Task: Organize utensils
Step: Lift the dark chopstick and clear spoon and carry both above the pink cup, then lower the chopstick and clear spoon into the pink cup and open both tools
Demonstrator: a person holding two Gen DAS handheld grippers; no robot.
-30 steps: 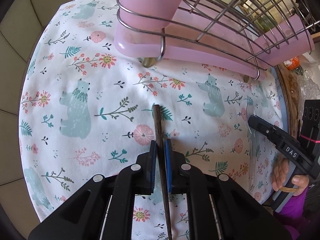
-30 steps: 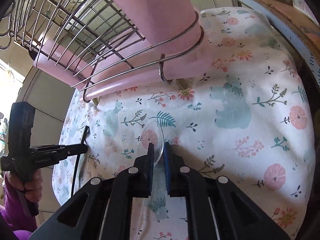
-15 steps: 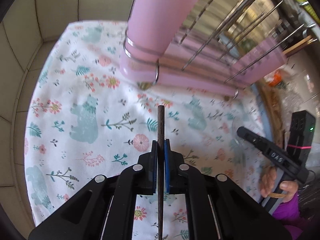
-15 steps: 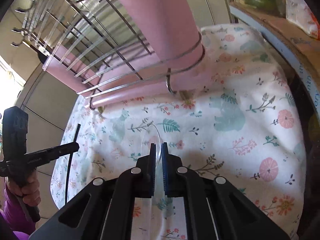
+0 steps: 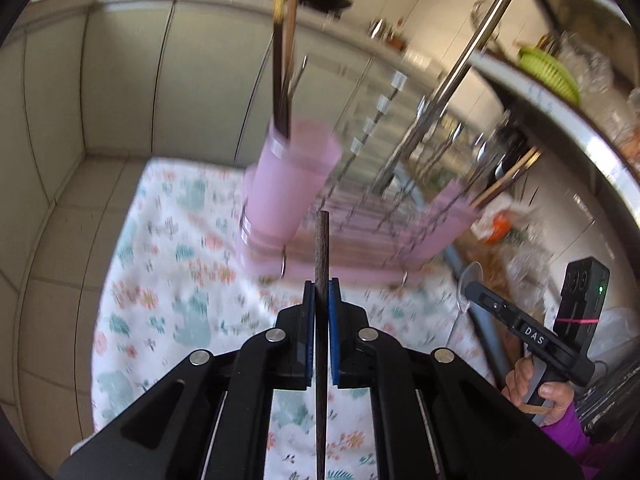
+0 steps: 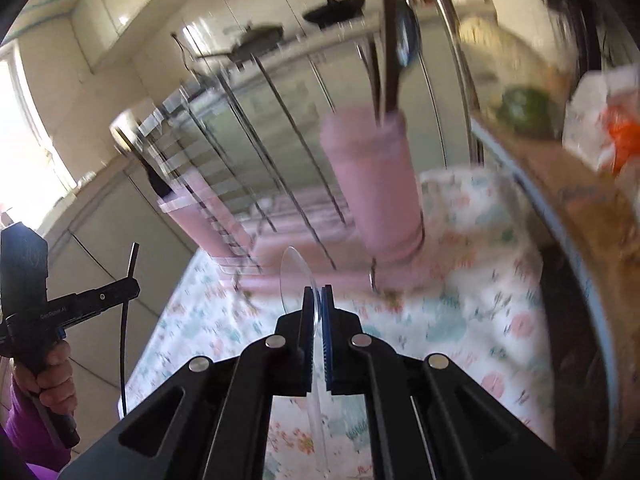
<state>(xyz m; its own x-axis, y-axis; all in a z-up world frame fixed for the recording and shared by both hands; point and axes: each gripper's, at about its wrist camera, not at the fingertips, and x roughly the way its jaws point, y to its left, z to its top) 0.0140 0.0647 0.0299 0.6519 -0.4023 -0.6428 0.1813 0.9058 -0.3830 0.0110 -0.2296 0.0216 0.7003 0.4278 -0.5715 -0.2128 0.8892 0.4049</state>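
My left gripper (image 5: 322, 300) clamps dark chopstick (image 5: 321, 248); right gripper (image 6: 317, 300) clamps clear spoon (image 6: 296, 280); lower each vertically into pink cup (image 5: 288, 188)

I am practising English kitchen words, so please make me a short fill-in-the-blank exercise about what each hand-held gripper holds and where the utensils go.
1. The left hand-held gripper is shut on a dark ____.
2. The right hand-held gripper is shut on a clear plastic ____.
3. The utensil cup on the wire rack is ____ in colour.

Missing words: chopstick; spoon; pink
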